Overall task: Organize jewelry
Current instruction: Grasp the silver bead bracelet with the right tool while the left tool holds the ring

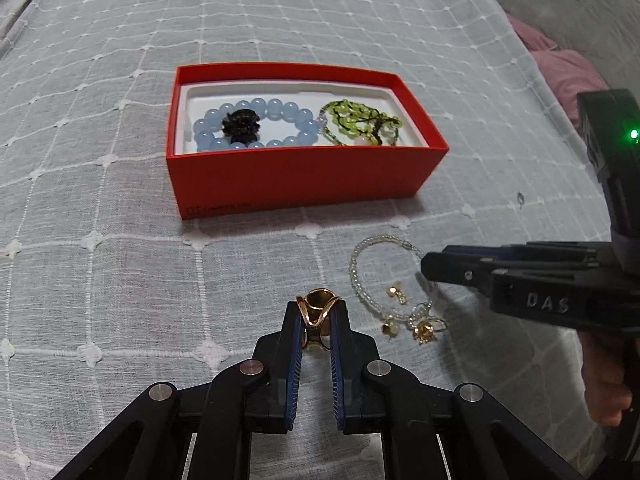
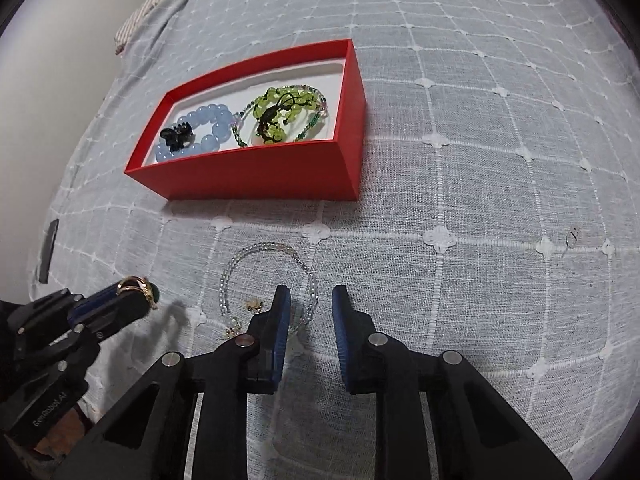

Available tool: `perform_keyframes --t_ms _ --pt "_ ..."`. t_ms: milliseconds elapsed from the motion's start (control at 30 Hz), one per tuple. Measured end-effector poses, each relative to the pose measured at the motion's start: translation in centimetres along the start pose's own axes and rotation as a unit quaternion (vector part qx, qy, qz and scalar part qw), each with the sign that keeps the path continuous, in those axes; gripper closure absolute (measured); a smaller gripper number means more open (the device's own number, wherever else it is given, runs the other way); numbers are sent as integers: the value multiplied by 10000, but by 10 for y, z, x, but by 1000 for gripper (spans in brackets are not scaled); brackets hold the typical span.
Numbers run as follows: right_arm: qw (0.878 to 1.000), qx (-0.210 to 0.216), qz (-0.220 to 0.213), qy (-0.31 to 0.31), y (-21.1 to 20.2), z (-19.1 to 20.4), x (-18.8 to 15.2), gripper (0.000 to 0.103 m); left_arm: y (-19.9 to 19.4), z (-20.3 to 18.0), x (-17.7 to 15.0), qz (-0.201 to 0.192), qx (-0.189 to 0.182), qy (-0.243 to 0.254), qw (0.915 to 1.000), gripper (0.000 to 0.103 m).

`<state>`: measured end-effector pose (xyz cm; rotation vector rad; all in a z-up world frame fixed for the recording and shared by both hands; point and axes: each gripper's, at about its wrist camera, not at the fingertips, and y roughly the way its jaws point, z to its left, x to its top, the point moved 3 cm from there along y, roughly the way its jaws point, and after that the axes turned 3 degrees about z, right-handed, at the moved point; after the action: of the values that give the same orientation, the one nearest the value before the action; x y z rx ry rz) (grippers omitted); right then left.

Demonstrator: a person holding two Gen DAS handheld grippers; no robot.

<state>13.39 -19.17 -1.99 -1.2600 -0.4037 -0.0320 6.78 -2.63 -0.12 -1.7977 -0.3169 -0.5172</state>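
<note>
My left gripper [image 1: 318, 309] is shut on a gold ring [image 1: 316, 314] and holds it above the grey checked bedcover; the right wrist view shows the gold ring [image 2: 138, 285] at the lower left. An open red box [image 1: 304, 178] holds a blue bead bracelet [image 1: 276, 110] with a black flower piece [image 1: 241, 122] and a green bead bracelet [image 1: 360, 120]. A clear bead bracelet [image 2: 240, 264] lies in front of the red box [image 2: 256, 178]. My right gripper [image 2: 310, 308] is open low over its right side, with a strand between the fingers.
Small gold earrings [image 1: 396, 292] and another gold ring [image 1: 426, 330] lie inside the clear bead bracelet [image 1: 360, 280]. A dark flat object [image 2: 49, 250] lies at the bed's left edge. Pink fabric [image 1: 560, 60] and a grey cushion lie at the far right.
</note>
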Motion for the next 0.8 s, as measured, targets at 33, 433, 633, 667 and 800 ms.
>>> perform_keyframes --t_ms 33,433,633,667,800 --pt "10000 -53 -3 -47 1 1 0 86 0 0 0 7 2 -9 10000 96" --pt "9981 49 -599 -150 -23 20 8 100 -5 3 2 -60 -22 -70 10000 96" --pt "9954 303 -807 -415 -36 33 7 100 -8 5 4 -108 -7 -104 9999 96" --pt "9949 353 -830 -453 -36 36 7 100 -8 5 4 -111 -1 -102 9999 96" --pt "9929 482 -918 -587 -42 43 5 100 -9 6 5 -150 16 -116 9998 95"
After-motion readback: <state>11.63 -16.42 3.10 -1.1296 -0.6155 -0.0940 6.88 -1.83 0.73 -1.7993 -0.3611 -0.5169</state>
